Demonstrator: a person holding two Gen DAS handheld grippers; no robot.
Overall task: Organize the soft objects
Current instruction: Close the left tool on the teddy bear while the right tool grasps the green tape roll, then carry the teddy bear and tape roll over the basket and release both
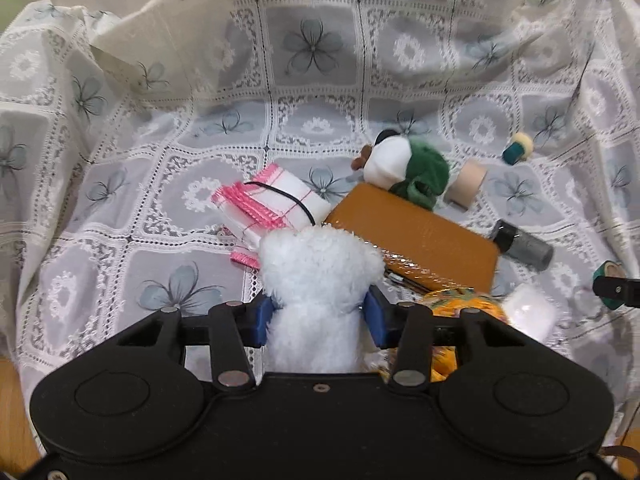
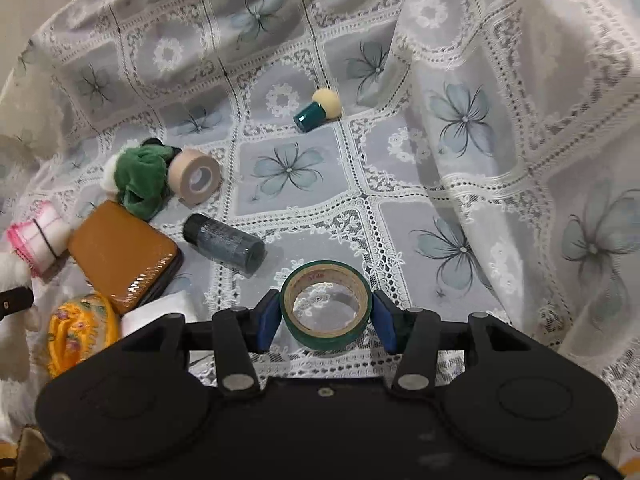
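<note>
Now we have both tongs loaded. Left tongs (image 1: 318,316): blue pads pressed into the sides of a white plush toy (image 1: 318,280), closed as far as the fluff allows; the toy stands up between the fingers, in front of the brown case (image 1: 416,236). Right tongs (image 2: 326,318): pads clamped on either side of a green tape roll (image 2: 326,304), roll lying nearly flat with its hole facing up, over the lace cloth (image 2: 460,184).

On the cloth-covered tabletop we note: brown case at centre; a pink-edged bag bundle (image 1: 260,198) just left of it, bound by a black band; a green-and-white plush (image 1: 408,164) touching the case's far edge; a beige tape roll (image 1: 468,180) just beside that plush; a dark bottle (image 2: 224,246) lying on its side near the case; a teal-handled puff (image 2: 318,110) farther back, well apart. An orange patterned cloth (image 2: 80,330) sits against the case's near corner, beside a white object we cannot identify.
</note>
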